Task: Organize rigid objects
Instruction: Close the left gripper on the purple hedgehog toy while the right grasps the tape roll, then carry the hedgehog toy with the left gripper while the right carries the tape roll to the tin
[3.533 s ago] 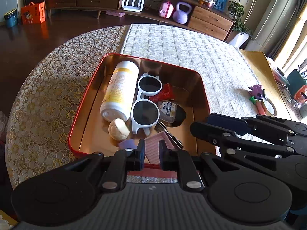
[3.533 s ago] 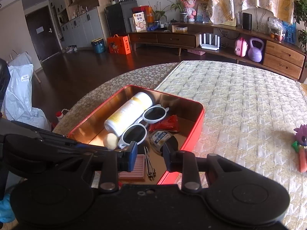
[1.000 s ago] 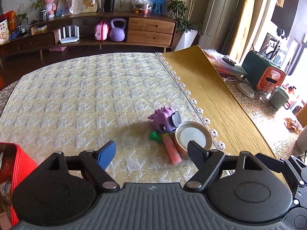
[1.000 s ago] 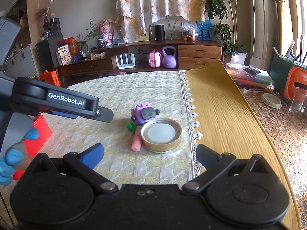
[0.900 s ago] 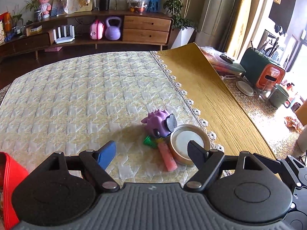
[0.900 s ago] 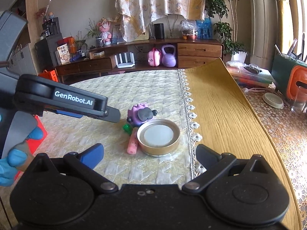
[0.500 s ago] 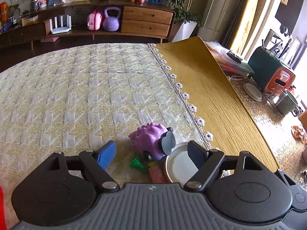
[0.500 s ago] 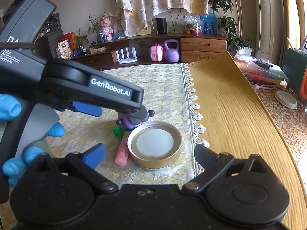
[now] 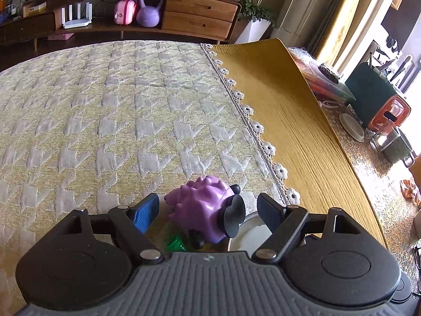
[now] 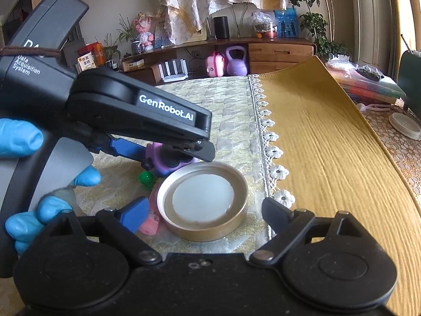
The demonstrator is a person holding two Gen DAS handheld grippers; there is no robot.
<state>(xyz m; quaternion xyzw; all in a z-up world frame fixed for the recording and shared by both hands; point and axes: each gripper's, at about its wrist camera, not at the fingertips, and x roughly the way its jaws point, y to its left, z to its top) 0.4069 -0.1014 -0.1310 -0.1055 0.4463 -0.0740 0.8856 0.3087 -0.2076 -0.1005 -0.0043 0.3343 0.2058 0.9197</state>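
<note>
A purple spiky toy [image 9: 205, 208] lies on the patterned cloth, between the open jaws of my left gripper [image 9: 209, 209], which do not touch it. It shows partly in the right wrist view [image 10: 160, 162] under the left gripper's body [image 10: 136, 110]. Beside it lie a round gold-rimmed lid [image 10: 204, 200], a pink stick [image 10: 151, 222] and a green piece [image 10: 146, 177]. My right gripper [image 10: 204, 213] is open, its jaws on either side of the lid, low over the cloth. The lid's edge shows in the left wrist view [image 9: 250, 234].
A mustard cloth [image 9: 289, 121] with a lace edge covers the table's right part. Past it stand a mug [image 9: 394, 144], an orange container [image 9: 389, 115] and a small white dish [image 9: 351, 130]. A wooden sideboard [image 9: 194, 13] stands behind the table.
Both grippers have left the red tray, opened, and moved right to the toy and lid. In the last second both came closer, the left around the toy, the right around the lid.
</note>
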